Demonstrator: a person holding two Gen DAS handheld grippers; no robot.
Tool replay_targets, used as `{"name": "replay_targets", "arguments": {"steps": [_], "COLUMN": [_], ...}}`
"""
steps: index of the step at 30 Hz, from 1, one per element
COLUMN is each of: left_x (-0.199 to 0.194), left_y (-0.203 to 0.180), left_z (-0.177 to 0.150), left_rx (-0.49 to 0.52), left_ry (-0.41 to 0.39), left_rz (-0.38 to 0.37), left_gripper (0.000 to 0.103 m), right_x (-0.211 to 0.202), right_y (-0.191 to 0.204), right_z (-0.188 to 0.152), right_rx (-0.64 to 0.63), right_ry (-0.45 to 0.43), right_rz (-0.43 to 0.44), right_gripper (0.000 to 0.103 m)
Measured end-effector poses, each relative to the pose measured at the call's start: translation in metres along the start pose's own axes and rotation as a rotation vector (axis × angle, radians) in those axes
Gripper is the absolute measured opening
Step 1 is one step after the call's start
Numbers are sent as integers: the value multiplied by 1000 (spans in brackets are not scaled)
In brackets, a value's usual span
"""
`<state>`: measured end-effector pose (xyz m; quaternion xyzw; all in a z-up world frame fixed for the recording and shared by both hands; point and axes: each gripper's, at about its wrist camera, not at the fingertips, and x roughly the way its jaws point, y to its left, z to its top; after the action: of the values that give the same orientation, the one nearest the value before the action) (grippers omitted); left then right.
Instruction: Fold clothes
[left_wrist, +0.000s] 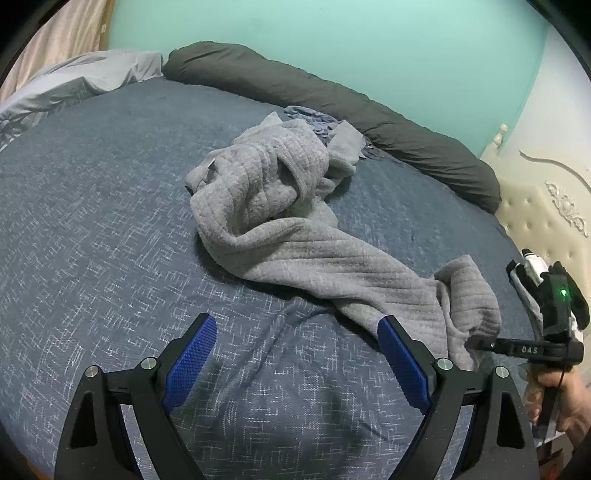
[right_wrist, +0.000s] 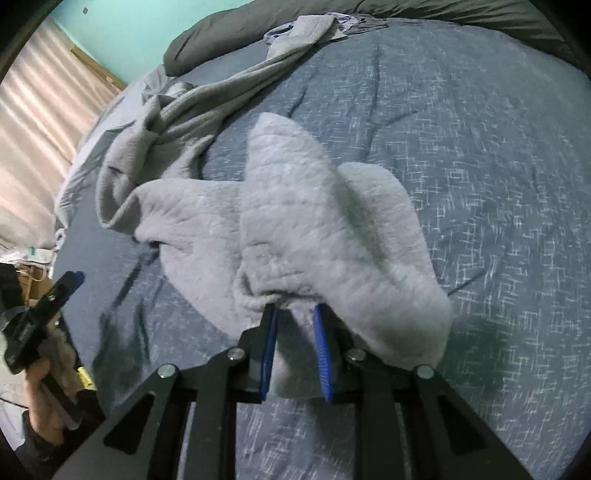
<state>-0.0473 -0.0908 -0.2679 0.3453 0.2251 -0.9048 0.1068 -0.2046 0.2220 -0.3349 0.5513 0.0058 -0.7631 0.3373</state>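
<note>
A grey quilted garment (left_wrist: 280, 206) lies crumpled on the blue patterned bedspread (left_wrist: 92, 221), with one long end trailing toward the near right. My left gripper (left_wrist: 299, 326) hovers open over bare bedspread just short of that trailing end, with nothing between its blue pads (left_wrist: 195, 354). In the right wrist view, the garment's (right_wrist: 295, 221) near end is bunched between the narrow-set blue pads (right_wrist: 269, 343) of my right gripper (right_wrist: 295, 319), which is shut on that thick fold. Cloth hides the fingertips. My right gripper (left_wrist: 480, 343) also shows at the right edge of the left wrist view, and my left gripper (right_wrist: 70, 282) at the left of the right wrist view.
A long dark grey bolster (left_wrist: 332, 107) lies along the teal wall at the far side. A blue cloth (left_wrist: 314, 118) peeks out behind the garment. Light grey bedding (left_wrist: 74, 81) sits far left, and a cream tufted headboard (left_wrist: 546, 221) at the right. A person's hand (left_wrist: 561, 391) holds the right gripper.
</note>
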Motion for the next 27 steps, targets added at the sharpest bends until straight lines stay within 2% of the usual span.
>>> {"name": "replay_targets", "arguments": {"steps": [3, 8, 10, 12, 14, 20, 23, 27], "left_x": [-1, -2, -2, -1, -1, 2, 3, 5], "left_y": [2, 4, 4, 4, 3, 2, 2, 1], "left_z": [1, 2, 2, 2, 2, 2, 3, 3], "left_rx": [-6, -9, -9, -8, -5, -4, -3, -2], "left_ry": [-3, -7, -7, -6, -5, 1, 4, 6], "left_rz": [-3, -6, -7, -8, -8, -9, -10, -12], "left_gripper": [92, 92, 92, 92, 92, 92, 92, 92], "right_x": [-16, -64, -84, -94, -89, -39, -20, 2], "right_y": [0, -17, -26, -41, -54, -62, -46, -12], "right_z": [-3, 1, 6, 15, 23, 36, 36, 33], "right_rx": [-26, 44, 82, 131, 199, 248, 198, 47], "right_ry": [-32, -196, -273, -315, -294, -161, -123, -43], "right_rz": [10, 16, -11, -77, -152, -192, -158, -115], "right_gripper": [22, 22, 22, 22, 22, 24, 24, 24]}}
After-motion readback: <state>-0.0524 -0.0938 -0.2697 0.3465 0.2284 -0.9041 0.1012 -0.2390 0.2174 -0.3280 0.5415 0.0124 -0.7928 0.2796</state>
